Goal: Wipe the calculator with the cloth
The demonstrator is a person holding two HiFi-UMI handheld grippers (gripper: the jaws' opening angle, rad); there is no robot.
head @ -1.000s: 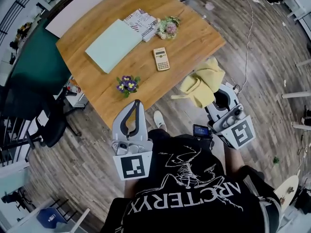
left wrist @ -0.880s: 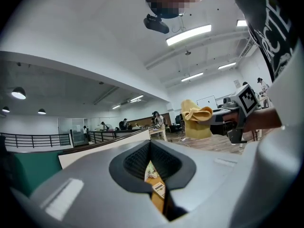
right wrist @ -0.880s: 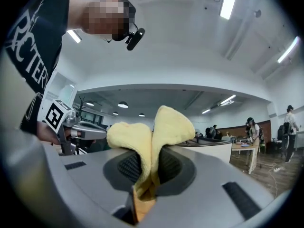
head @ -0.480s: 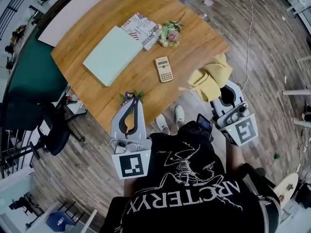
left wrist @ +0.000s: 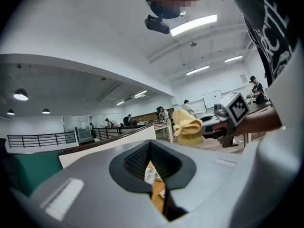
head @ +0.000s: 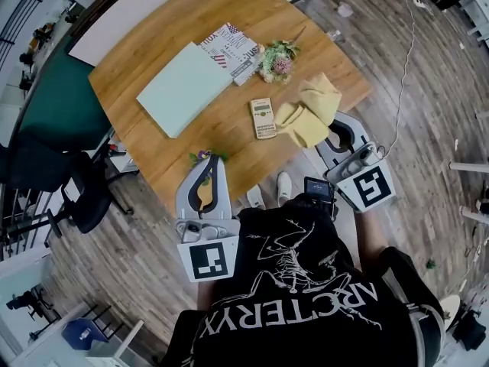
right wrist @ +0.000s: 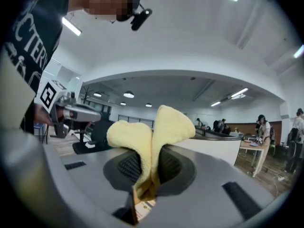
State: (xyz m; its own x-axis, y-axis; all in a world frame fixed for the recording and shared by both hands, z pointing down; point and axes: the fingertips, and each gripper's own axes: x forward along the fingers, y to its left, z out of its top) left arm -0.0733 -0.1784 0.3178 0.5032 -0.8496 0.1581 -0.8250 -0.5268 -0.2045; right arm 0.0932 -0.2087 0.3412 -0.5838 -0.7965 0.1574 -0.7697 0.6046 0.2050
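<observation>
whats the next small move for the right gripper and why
Probably ease the right gripper down and a little left, so the cloth lands on the calculator. The cloth is pinched in its fingers and hangs just beside the calculator's right edge, seemingly not on its keys.

Calculator and cloth at the near right of the wooden table (head: 164,147).
The cream calculator (head: 263,118) lies flat, face up; the yellow cloth (head: 309,112), bunched and pinched in the right gripper (right wrist: 142,194), sits just right of it.
</observation>
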